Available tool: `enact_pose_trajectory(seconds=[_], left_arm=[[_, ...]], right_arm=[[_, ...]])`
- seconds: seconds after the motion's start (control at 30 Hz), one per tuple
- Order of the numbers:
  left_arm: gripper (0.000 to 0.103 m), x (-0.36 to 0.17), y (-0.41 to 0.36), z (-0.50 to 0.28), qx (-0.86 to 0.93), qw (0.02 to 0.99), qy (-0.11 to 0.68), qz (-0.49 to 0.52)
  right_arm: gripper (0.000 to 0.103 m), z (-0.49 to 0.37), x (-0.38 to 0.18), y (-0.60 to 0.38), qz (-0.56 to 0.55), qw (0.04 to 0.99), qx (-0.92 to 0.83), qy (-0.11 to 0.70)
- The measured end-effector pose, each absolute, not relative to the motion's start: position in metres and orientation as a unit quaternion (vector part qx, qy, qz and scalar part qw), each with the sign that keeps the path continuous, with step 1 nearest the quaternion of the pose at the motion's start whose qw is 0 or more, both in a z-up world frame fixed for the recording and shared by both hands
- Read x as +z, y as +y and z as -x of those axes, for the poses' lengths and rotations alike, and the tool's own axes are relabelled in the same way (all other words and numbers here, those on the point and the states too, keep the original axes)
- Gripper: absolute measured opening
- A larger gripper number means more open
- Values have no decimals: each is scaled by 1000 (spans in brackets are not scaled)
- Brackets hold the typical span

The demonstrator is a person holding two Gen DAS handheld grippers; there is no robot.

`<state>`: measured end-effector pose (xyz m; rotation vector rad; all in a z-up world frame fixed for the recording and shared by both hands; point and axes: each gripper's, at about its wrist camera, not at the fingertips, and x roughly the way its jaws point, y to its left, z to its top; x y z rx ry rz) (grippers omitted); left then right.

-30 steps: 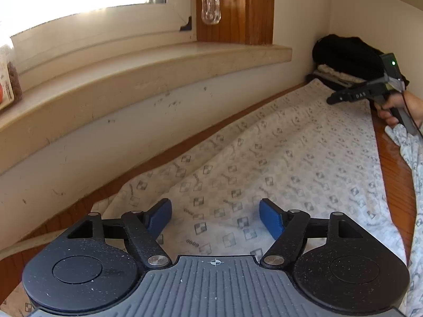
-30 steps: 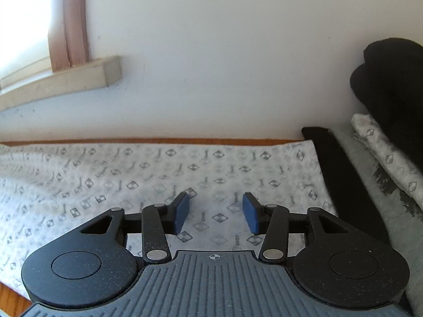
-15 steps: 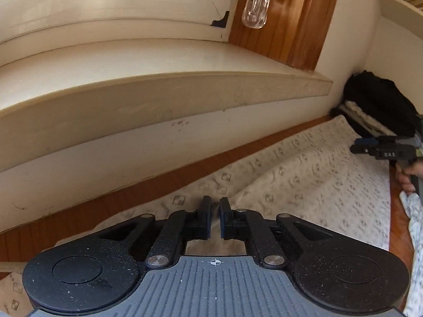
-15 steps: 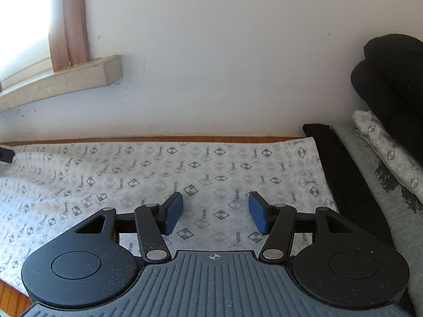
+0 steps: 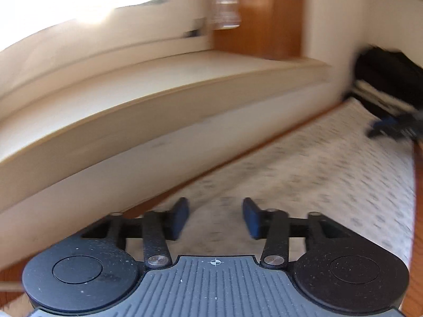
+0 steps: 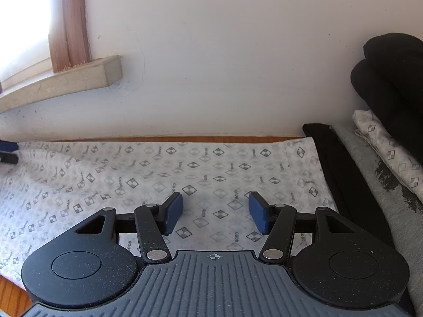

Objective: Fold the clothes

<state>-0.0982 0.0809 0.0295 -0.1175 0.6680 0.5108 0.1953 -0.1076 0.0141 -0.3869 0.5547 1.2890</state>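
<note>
I count one patterned cloth point(image 6: 201, 169) spread flat, and four folded garments stacked beside it: two black point(image 6: 391, 79), one grey point(image 6: 370, 169), one patterned point(image 6: 383, 142). One windowsill point(image 5: 164, 87).

The cloth point(image 6: 206, 174) is white, printed with small grey and black checkered diamonds. At three o'clock lie a black garment point(image 6: 391, 79) and a grey one point(image 6: 380, 185). Both grippers point(image 6: 215, 212) point(image 5: 216, 218) are black with blue pads point(image 6: 173, 215). The sill point(image 5: 158, 100) is beige, the table point(image 6: 10, 293) orange-brown wood.
</note>
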Motion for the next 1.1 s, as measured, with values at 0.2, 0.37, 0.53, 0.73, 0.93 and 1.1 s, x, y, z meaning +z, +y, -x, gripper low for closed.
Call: enact_pose_trajectory(seconds=[0.2, 0.37, 0.53, 0.73, 0.93, 1.1], left_arm=[[69, 29, 33, 83, 204, 924, 322, 11], [71, 17, 19, 89, 194, 926, 325, 15], [76, 16, 16, 99, 209, 924, 319, 22], [81, 42, 11, 143, 242, 927, 285, 37], [87, 63, 28, 238, 307, 911, 272, 45], [87, 67, 57, 342, 389, 877, 276, 58]], right_arm=[[56, -195, 14, -108, 175, 747, 589, 255], [56, -197, 14, -107, 173, 746, 590, 256], [56, -197, 14, -107, 174, 747, 589, 256], [58, -196, 14, -106, 178, 747, 588, 254], [70, -190, 16, -108, 187, 744, 597, 233], [90, -153, 43, -129, 170, 751, 617, 163]])
